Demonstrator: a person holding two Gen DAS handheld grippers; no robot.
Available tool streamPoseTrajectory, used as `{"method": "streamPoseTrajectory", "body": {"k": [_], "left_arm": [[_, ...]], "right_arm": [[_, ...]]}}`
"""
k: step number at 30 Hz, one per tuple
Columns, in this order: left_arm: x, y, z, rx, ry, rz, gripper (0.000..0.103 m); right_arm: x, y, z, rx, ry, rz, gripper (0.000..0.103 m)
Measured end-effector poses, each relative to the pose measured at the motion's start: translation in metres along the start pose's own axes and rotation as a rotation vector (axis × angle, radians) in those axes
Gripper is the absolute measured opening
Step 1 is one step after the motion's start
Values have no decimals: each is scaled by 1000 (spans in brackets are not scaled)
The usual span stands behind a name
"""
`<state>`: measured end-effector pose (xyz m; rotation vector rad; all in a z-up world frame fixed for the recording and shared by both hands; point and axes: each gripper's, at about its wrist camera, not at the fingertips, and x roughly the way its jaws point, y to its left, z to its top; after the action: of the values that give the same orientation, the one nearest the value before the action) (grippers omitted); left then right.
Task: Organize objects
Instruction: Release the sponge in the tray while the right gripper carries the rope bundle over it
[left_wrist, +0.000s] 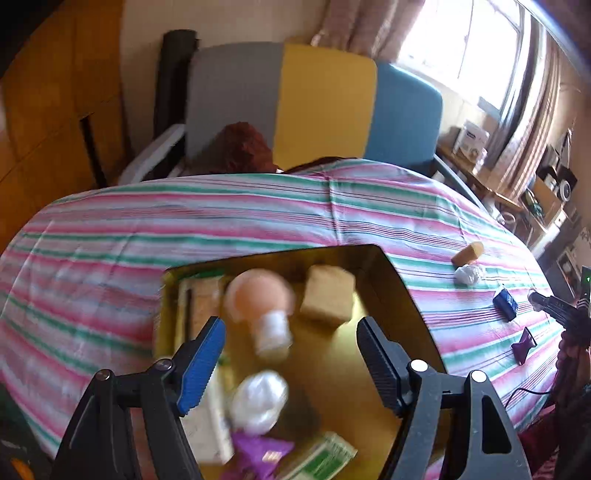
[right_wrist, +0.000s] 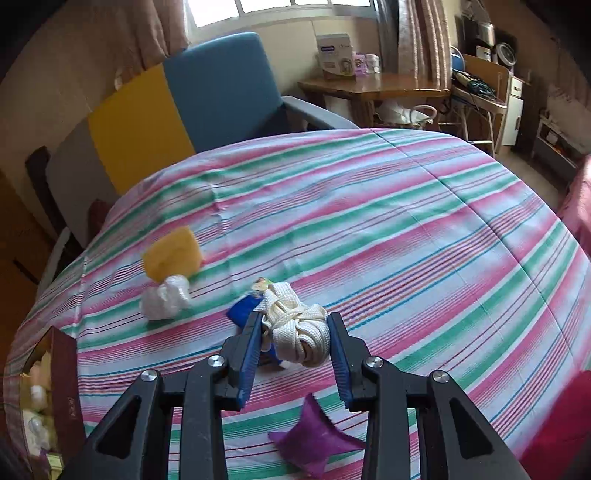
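Note:
My left gripper (left_wrist: 291, 341) is open and empty above a gold box (left_wrist: 402, 295) on the striped bedspread. The box holds a pink mushroom-shaped toy (left_wrist: 260, 299), a yellow sponge (left_wrist: 327, 295), a white plastic wad (left_wrist: 258, 400), a purple sachet (left_wrist: 258, 454) and a green packet (left_wrist: 321, 458). My right gripper (right_wrist: 295, 332) is shut on a bundle of cream cord (right_wrist: 295, 328), held above the bed. Under it lies a blue packet (right_wrist: 243, 308). A yellow sponge (right_wrist: 171, 256), a white plastic wad (right_wrist: 164, 299) and a purple sachet (right_wrist: 314, 443) lie on the bed.
The box edge shows at the left of the right wrist view (right_wrist: 62, 373). A grey, yellow and blue headboard (left_wrist: 325, 103) stands behind the bed. A wooden desk (right_wrist: 373, 86) with boxes is at the far right. The right gripper shows at the right edge (left_wrist: 569, 317).

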<state>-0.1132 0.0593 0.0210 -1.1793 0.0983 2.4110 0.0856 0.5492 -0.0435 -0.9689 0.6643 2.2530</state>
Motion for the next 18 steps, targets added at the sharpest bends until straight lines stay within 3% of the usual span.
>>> {"method": "streamPoseTrajectory", "body": {"k": [4, 9, 14, 18], "left_arm": [[-18, 38, -31, -116, 27, 4, 73], [-32, 62, -56, -192, 11, -14, 72], [-49, 63, -71, -203, -37, -31, 72], [-52, 66, -82, -217, -32, -59, 72]], "right_arm": [[-24, 45, -5, -92, -19, 91, 36], [-59, 147, -26, -304, -9, 279, 36], [-72, 257, -72, -515, 63, 452, 36], [-52, 334, -116, -665, 163, 470, 36]]}}
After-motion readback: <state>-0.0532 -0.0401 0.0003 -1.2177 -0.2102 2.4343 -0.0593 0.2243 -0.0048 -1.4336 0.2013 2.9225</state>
